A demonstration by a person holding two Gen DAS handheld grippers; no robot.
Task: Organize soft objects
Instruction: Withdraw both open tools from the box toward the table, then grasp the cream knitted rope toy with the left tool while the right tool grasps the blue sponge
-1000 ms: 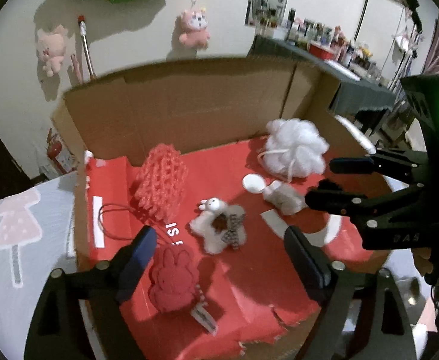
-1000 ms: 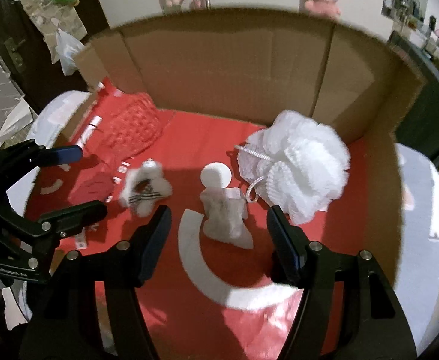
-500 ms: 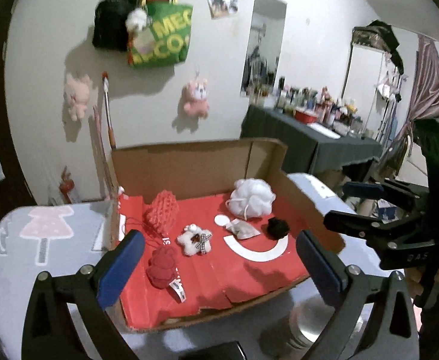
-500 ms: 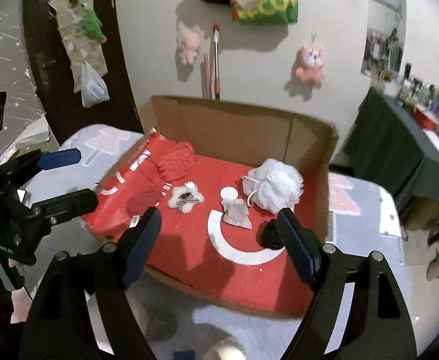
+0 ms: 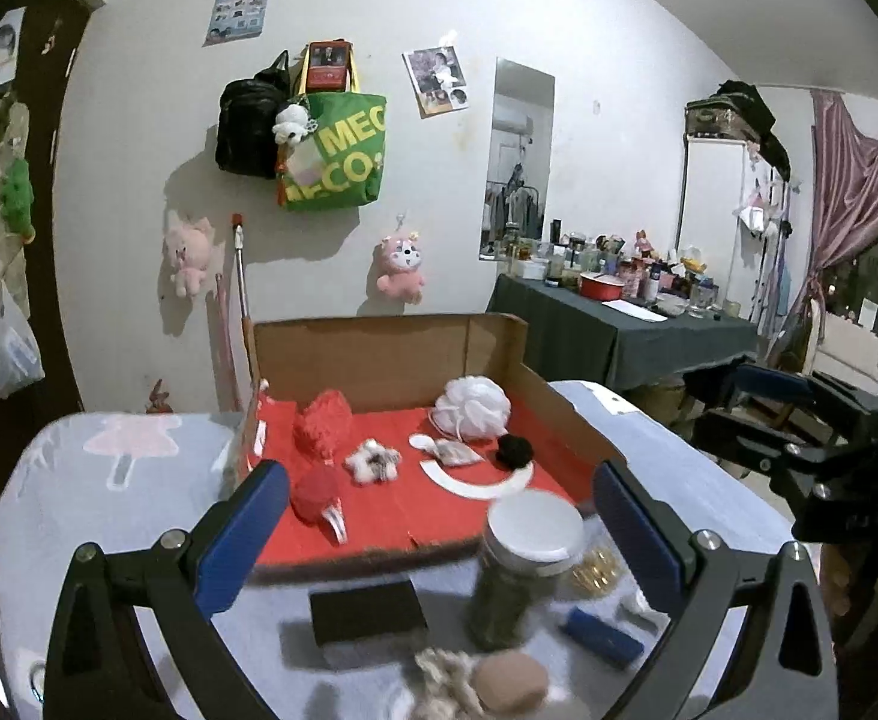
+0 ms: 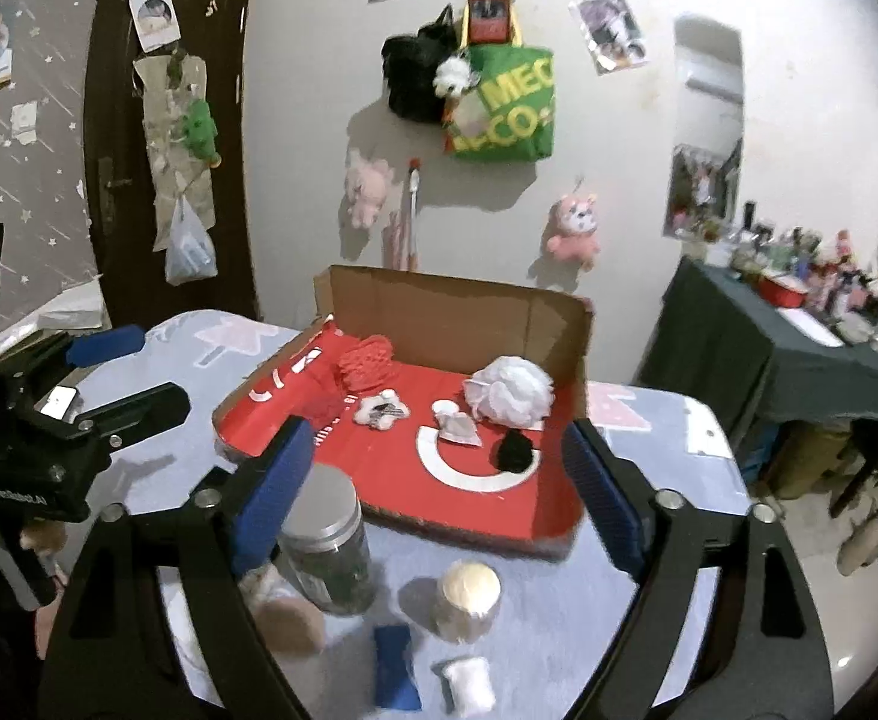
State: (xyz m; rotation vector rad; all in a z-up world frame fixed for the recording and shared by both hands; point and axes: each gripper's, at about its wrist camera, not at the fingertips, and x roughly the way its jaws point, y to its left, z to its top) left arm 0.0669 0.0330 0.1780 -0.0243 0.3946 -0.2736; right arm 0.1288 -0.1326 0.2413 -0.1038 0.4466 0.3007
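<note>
A shallow cardboard box with a red floor holds a white bath pouf, a red mesh sponge, a red plush, a white star-shaped plush, a small grey pouch and a black fuzzy ball. My left gripper is open and empty, back from the box. My right gripper is open and empty too. A beige soft item lies at the near edge.
On the grey patterned table in front of the box stand a lidded jar, a small cork-lidded jar, a black block, a blue item and a white pad. A cluttered dark table stands at the right.
Both grippers have pulled far back and up from inside the box. The whole box, the black ball and the items on the near table have come into view.
</note>
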